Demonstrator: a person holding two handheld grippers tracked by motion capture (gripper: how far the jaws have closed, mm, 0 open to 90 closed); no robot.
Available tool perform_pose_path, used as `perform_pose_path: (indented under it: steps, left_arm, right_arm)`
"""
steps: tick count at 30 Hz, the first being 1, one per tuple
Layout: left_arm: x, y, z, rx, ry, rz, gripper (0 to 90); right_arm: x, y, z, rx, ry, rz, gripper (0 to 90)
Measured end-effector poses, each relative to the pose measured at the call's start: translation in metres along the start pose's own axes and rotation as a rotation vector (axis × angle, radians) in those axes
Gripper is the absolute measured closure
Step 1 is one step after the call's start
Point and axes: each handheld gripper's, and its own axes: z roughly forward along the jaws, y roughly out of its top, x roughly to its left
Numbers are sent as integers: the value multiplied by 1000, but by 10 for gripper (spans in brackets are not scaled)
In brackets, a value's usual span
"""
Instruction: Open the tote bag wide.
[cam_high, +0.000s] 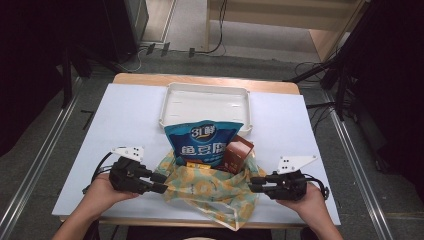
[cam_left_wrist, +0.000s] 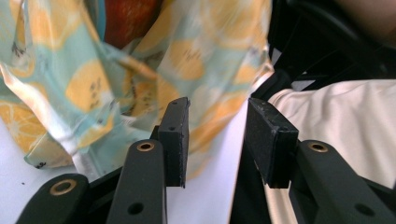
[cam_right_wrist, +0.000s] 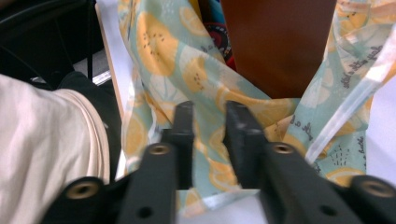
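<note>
Lemon-print fabric bag (cam_high: 212, 192) lies at the near edge of the white table (cam_high: 125, 120), holding a blue snack pouch (cam_high: 205, 142) and a brown box (cam_high: 237, 154) that stick out toward a white tray (cam_high: 172, 107). Left gripper (cam_high: 161, 183) sits at the bag's left edge with jaws spread, gripping nothing. Right gripper (cam_high: 255, 184) meets the bag's right edge, jaws parted narrowly over the cloth.
</note>
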Motion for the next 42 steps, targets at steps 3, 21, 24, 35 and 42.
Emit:
perform_pose_path:
  steps: [3,21,24,35,42]
  left_arm:
    - [-1,1,-8,-50,2,0,632]
    - [-4,53,14,-64,77,35,864]
    - [-2,54,17,-50,91,28,872]
    - [5,59,26,-47,112,15,877]
    - [2,49,28,-26,69,7,875]
  right_arm:
    - [0,3,0,8,2,33,882]
    - [11,33,20,-47,-26,12,900]
    - [14,37,24,-46,-25,5,900]
    - [20,48,35,-47,-19,-11,900]
    - [18,46,36,-46,-20,2,900]
